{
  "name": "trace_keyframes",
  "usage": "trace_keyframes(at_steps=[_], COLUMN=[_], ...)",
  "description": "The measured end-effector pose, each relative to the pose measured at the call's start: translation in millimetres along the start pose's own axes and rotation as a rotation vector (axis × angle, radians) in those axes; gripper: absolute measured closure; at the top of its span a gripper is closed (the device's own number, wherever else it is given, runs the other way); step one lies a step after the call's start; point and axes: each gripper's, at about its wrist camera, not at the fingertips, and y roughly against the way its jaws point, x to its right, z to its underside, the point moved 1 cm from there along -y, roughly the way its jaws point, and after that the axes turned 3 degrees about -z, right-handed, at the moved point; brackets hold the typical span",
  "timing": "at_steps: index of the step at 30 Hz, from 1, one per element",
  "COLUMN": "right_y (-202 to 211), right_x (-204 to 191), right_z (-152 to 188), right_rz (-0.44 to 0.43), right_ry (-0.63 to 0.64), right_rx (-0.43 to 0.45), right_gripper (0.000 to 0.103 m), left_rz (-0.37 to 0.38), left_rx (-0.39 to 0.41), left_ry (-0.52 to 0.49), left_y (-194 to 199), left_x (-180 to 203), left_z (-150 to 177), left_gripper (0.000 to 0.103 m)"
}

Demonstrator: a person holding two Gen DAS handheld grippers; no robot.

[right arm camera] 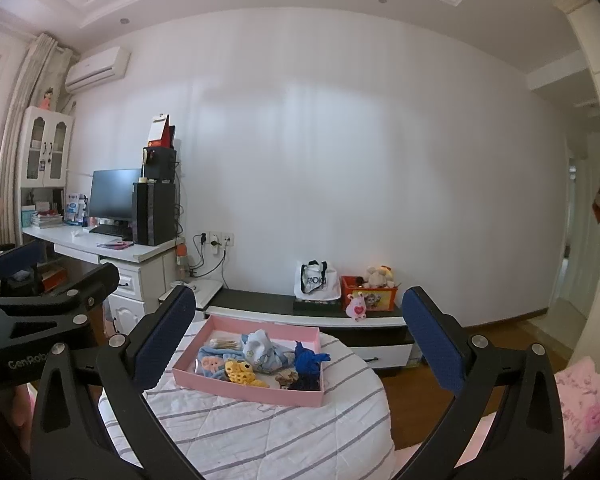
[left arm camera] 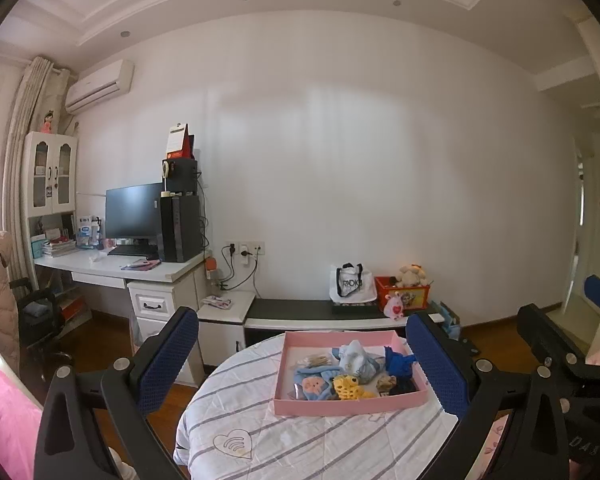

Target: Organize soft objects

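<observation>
A pink tray sits on a round striped cloth surface. Several soft items lie in it: a pale blue cloth bundle, a yellow knitted piece, a dark blue knitted piece, a pink-faced blue piece. My left gripper stands open, held back from the tray with nothing between its fingers. My right gripper is also open and holds nothing; it shows at the right edge of the left wrist view.
A white desk with monitor and computer tower stands at the left. A low black-topped bench along the wall carries a white tote bag and an orange toy box. Pink bedding lies at the right, wooden floor around.
</observation>
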Motion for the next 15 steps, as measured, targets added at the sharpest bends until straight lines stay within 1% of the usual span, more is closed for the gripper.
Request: trace_keyframes(at_steps=[7, 15], right_y=[-0.6, -0.9], right_x=[0.4, 0.6], right_z=[-0.4, -0.4], right_rz=[-0.001, 0.000], right_ry=[-0.001, -0.002], right_rx=[-0.003, -0.001], right_gripper=[0.000, 0.000], left_rz=[-0.006, -0.009], left_rx=[-0.002, 0.005], left_ry=[-0.004, -0.011], left_y=[-4.8, -1.9], left_x=[3.6, 4.0], left_z=[1.9, 2.3], left_gripper=[0.000, 0.000])
